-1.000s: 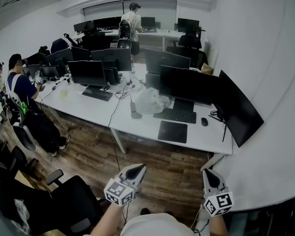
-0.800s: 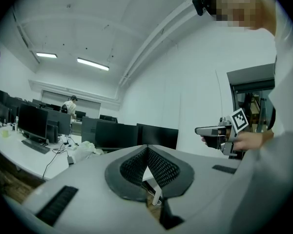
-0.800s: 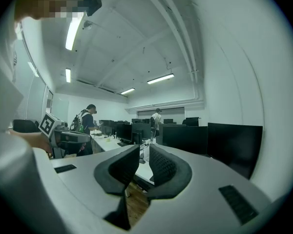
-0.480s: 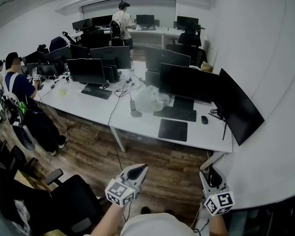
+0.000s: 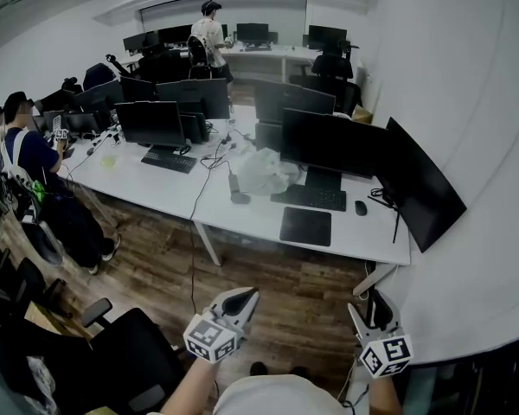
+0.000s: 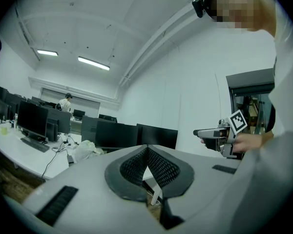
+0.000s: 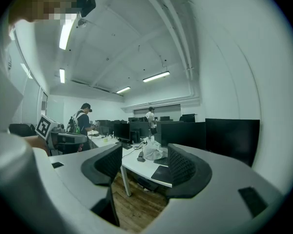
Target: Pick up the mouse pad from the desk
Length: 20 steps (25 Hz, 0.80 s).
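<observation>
The mouse pad (image 5: 305,226), a dark flat rectangle, lies near the front edge of the white desk (image 5: 242,219), in front of a keyboard (image 5: 310,199). It shows again between the jaws in the right gripper view, as the mouse pad (image 7: 161,173). Both grippers hang over the wooden floor, well short of the desk. My left gripper (image 5: 246,295) is shut and empty, its tips meeting (image 6: 146,147). My right gripper (image 5: 369,303) is open after its jaws have just been opening, and nothing is between them (image 7: 144,152).
A mouse (image 5: 360,207) sits right of the keyboard, and a white plastic bag (image 5: 261,175) to its left. Dark monitors (image 5: 329,145) line the desk's back. A black chair (image 5: 130,353) stands at lower left. People sit at far left (image 5: 26,154); one stands at the back (image 5: 209,33).
The right gripper's jaws have gone from shut to wide open. The left gripper has stayed put. The standing person at the back has stepped left.
</observation>
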Available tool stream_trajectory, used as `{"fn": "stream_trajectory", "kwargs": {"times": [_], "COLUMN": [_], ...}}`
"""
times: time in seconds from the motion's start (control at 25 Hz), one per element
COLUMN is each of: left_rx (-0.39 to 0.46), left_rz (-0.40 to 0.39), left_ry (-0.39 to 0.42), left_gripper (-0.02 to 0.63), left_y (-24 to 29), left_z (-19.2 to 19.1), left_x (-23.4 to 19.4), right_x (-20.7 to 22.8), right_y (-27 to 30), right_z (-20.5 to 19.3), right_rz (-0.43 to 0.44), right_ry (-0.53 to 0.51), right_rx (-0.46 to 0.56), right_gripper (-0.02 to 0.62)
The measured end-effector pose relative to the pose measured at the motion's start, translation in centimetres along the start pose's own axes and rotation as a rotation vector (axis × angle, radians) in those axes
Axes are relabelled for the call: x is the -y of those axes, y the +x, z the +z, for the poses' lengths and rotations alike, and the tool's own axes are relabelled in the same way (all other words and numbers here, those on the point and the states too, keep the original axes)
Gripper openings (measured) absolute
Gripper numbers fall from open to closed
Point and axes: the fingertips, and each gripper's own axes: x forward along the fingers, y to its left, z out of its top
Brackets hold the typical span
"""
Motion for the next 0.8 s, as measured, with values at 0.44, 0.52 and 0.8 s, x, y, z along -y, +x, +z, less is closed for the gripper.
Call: {"fn": "stream_trajectory", "kwargs": {"times": [0.44,0.52,0.8], "left_rx": [-0.021,-0.025,-0.04], "left_rz": [-0.032,-0.047,-0.076], "left_ry": [-0.012,-0.011,-0.014], "left_gripper": [0.015,0.015,0.015], "left_y": [-1.8,-1.9,-2.1], "left_z": [-1.1,-1.3,-1.8], "left_x": [-2.1,-2.2,-2.5], "right_x": [-2.6,-3.0,-3.7], "right_y": [0.9,0.8,1.0], "right_z": [-1.1,-1.3,-2.0], "right_rz": [-0.023,-0.035,-0.054], "right_ry": [0.004,0.008,0.014], "right_rx": [-0.015,-0.021,-0.046], "right_gripper": [0.301,0.301,0.301]}}
